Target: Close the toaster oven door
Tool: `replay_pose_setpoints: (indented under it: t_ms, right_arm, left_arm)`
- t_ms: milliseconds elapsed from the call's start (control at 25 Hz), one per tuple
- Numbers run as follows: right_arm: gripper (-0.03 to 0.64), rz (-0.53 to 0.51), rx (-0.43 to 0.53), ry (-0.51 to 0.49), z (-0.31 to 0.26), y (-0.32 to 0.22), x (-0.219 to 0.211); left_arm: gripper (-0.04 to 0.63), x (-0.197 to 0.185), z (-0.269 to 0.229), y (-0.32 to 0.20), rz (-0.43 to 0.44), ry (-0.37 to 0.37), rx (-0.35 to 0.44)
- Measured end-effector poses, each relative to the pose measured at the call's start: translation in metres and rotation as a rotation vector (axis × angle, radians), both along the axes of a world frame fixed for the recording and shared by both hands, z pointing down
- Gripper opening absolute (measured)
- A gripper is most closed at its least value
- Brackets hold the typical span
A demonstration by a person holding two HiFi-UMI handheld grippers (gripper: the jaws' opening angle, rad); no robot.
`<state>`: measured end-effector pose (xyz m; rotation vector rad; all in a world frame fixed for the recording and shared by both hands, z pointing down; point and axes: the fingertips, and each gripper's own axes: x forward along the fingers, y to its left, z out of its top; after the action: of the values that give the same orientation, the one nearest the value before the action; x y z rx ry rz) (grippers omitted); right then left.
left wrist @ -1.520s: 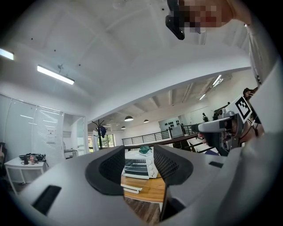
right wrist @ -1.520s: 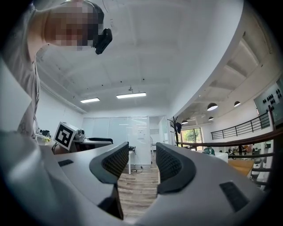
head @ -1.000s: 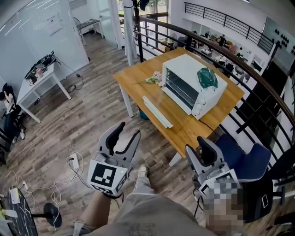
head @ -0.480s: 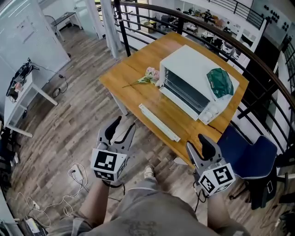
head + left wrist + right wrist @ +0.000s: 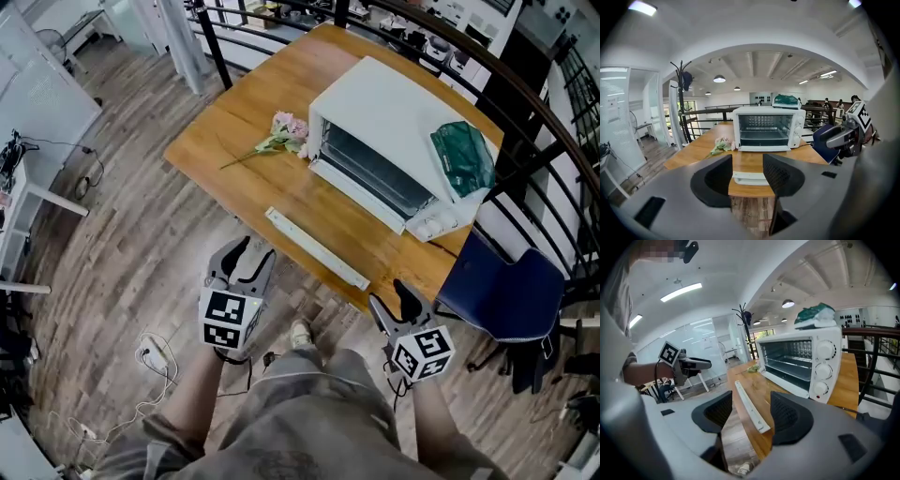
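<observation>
A white toaster oven (image 5: 384,131) stands on the wooden table (image 5: 234,122), its front open with the wire rack showing (image 5: 766,127) (image 5: 801,362). A long white bar (image 5: 317,248) lies on the table in front of it, parallel to the front. My left gripper (image 5: 251,255) hangs open off the table's near edge, nothing between its fingers (image 5: 747,176). My right gripper (image 5: 392,305) is below the table's near right corner. Its jaws are opening and hold nothing (image 5: 751,416).
A green bag (image 5: 464,159) lies on top of the oven. Pink flowers (image 5: 281,136) lie on the table left of it. A blue chair (image 5: 506,291) stands right of the table. A dark railing (image 5: 525,112) curves behind. Cables (image 5: 150,356) lie on the floor.
The table and oven have come nearer and lower in the head view. Both grippers have stayed low in front of me, the right one drawing a little inward.
</observation>
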<state>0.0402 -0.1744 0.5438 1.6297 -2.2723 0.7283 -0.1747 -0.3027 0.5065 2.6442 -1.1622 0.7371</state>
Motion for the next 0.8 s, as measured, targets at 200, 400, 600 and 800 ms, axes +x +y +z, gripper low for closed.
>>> replay_pose_setpoints:
  t_ms: [200, 400, 600, 800]
  right_arm:
    - [0.253, 0.009, -0.103, -0.011, 0.058, -0.003, 0.005]
    - [0.263, -0.002, -0.192, -0.004, 0.113, -0.009, 0.015]
    - [0.270, -0.044, -0.283, -0.034, 0.152, -0.003, 0.009]
    - [0.270, -0.108, -0.317, -0.050, 0.173, -0.004, -0.005]
  left_arm:
    - [0.207, 0.010, 0.046, -0.004, 0.022, -0.037, -0.086]
    - [0.207, 0.020, 0.083, -0.007, 0.019, -0.064, -0.148]
    - [0.207, 0.028, 0.116, 0.003, 0.024, -0.101, -0.225]
    - [0.207, 0.035, 0.137, 0.012, 0.031, -0.124, -0.271]
